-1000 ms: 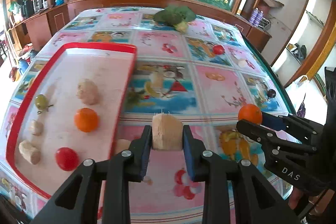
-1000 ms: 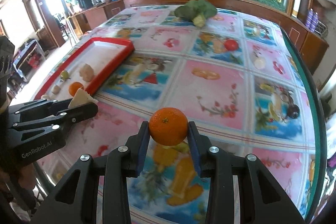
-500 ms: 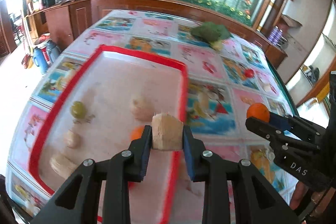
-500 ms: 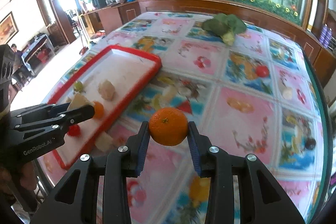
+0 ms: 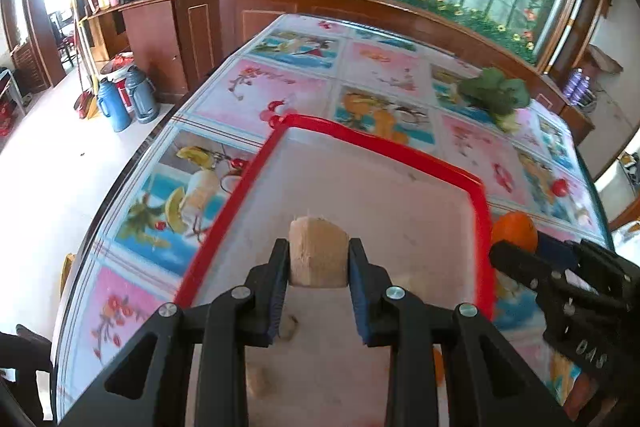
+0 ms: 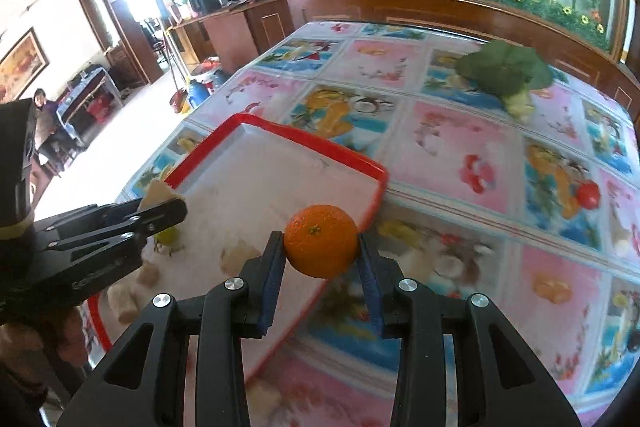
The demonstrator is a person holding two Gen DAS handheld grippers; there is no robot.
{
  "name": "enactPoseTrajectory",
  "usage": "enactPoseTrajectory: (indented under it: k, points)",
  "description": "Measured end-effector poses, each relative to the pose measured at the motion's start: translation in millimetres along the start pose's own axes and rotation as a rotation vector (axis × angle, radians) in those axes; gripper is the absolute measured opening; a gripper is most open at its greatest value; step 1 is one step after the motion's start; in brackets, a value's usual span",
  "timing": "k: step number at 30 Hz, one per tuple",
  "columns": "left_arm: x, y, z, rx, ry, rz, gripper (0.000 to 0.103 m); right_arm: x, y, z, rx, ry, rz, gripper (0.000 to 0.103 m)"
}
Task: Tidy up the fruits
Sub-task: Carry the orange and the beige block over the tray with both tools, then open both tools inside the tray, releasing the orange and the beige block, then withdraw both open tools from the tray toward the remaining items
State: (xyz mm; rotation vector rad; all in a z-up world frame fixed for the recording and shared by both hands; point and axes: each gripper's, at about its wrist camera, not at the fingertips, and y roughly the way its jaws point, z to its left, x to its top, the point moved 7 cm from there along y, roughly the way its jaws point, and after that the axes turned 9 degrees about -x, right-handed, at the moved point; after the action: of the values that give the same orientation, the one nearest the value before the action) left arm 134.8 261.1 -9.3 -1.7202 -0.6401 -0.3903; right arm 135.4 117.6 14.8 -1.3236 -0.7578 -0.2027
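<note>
Between the fingers of the left hand-held gripper (image 5: pixel 319 261) sits a pale fibrous chunk (image 5: pixel 318 253), clamped firmly; over the last second this gripper has swung from the bare surface (image 6: pixel 480 155) to above the red tray (image 5: pixel 482 227), so the chunk now hangs over the tray's white floor. The right hand-held gripper (image 6: pixel 321 261) is closed on an orange (image 6: pixel 321 246) and has travelled the same way, and the orange now hovers over the tray's right rim. That suggests both fruits are close to being set down, with the carrying nearly done and only the release left.

Just below the left gripper lie a few small pale pieces (image 5: pixel 258 383) on the tray, though blur makes it hard to say exactly what they are. In the right view a small green fruit (image 6: pixel 167 235) and more pale pieces (image 6: pixel 236 257) crowd the near end of the tray, so a drop there could knock them; the far end looks open. Farther out, a small red fruit (image 6: pixel 588 195) rests on the patterned surface, well apart from the tray, and a head of broccoli (image 6: pixel 506 71) lies beyond it near the far edge.
</note>
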Motion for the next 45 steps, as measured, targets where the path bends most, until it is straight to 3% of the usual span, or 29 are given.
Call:
enactPoseTrajectory:
  k: [10, 26, 28, 32, 45]
  points:
    - [6, 37, 7, 0.003, -0.034, 0.047, 0.031, 10, 47, 25, 0.003, -0.035, 0.058, 0.035]
    - [5, 48, 9, 0.024, -0.026, 0.057, 0.032, 5, 71, 31, -0.023, -0.068, 0.099, 0.036]
    - [4, 48, 9, 0.032, -0.023, 0.062, 0.034, 5, 71, 30, -0.028, -0.069, 0.103, 0.036]
    - [2, 44, 16, 0.081, -0.033, 0.066, 0.057, 5, 68, 29, -0.048, -0.087, 0.103, 0.037]
    - [-8, 19, 12, 0.134, -0.026, 0.040, 0.067, -11, 37, 24, -0.064, -0.120, 0.073, 0.039]
